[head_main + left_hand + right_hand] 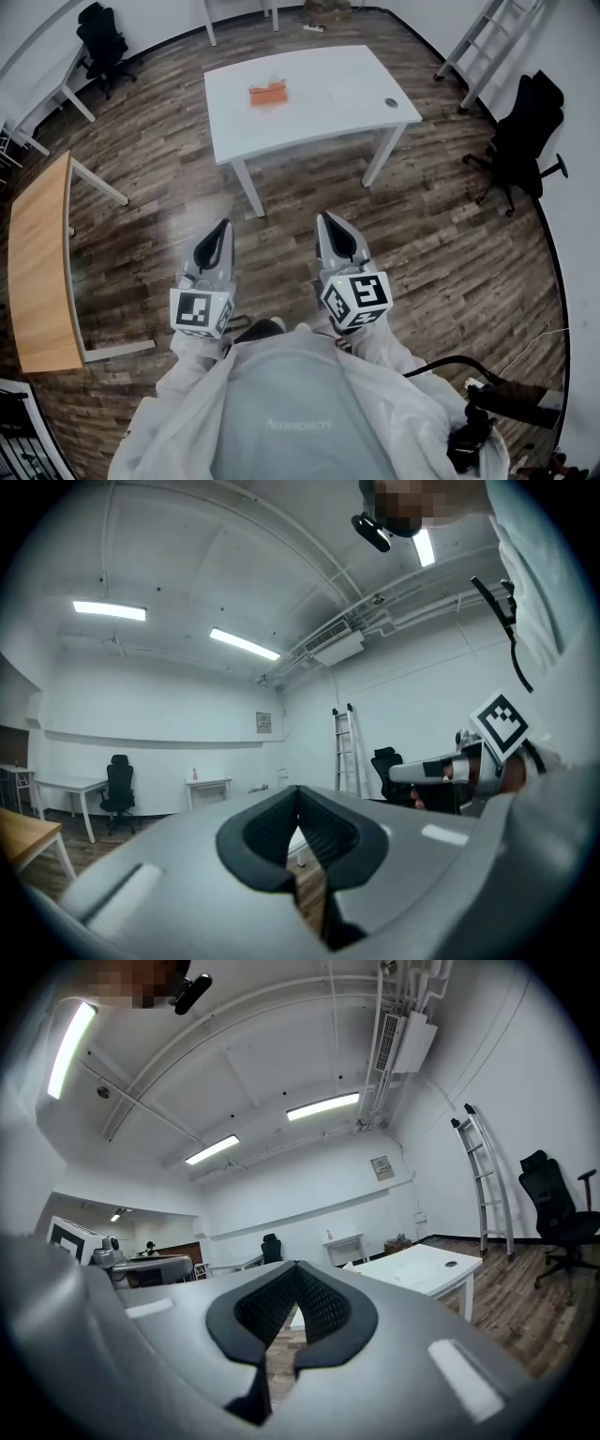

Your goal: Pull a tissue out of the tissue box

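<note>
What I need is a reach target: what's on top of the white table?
An orange tissue box lies on the white table, left of centre; a small dark round spot sits near its right edge. The tabletop beneath the box is covered, and so is the box's inside.

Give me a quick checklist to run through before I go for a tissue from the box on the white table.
1. Tissue box located: ok. The orange tissue box sits on the white table.
2. Box within reach: not ok. The table stands well ahead of both grippers.
3. Left gripper empty: ok. Jaws together, nothing between them.
4. Right gripper empty: ok. Jaws together, nothing between them.
5. Jaws open for a pinch: not ok. Both are shut.
6. Tissue sticking out of the box: cannot tell, too small in the head view.
</note>
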A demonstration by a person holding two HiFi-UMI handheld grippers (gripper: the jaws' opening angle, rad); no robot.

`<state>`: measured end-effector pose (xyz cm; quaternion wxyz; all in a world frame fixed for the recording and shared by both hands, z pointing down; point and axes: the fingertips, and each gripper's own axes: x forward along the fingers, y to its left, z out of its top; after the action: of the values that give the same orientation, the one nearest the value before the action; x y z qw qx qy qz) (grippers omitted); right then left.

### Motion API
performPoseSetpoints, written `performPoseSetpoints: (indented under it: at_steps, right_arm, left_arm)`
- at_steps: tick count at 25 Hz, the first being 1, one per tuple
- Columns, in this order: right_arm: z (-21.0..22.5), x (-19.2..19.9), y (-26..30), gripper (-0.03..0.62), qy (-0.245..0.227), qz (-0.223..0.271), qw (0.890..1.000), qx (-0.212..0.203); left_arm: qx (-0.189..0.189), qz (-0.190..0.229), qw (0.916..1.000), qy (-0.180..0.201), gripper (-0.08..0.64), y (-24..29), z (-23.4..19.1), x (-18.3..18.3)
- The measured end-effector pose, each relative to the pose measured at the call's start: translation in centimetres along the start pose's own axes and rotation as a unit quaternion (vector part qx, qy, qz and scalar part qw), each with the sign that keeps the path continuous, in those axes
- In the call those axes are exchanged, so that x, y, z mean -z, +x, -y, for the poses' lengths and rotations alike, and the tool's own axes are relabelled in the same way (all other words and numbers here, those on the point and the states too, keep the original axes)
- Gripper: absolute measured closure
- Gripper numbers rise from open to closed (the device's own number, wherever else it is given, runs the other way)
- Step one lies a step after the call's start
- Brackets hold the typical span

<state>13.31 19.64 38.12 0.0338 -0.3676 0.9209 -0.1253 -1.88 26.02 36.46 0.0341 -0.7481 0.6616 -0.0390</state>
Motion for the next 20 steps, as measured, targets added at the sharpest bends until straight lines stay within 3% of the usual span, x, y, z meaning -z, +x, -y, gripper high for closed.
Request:
performPoseSetpoints:
  at_steps: [9,20]
  right_arm:
    - [1.7,-0.1,0.5,0.592,0.001,0.002,1.0,0.001]
    - [2.1,0.3,4.9,0.592,0.003,-0.007,1.0,0.013]
  left_arm:
    - [-0.006,0.004,1.0,-0.001,0.56,1.3,0.3,0.2]
    - [-0.004,0.005,1.0,-0.003,0.56,4.2,-3.4,1.0]
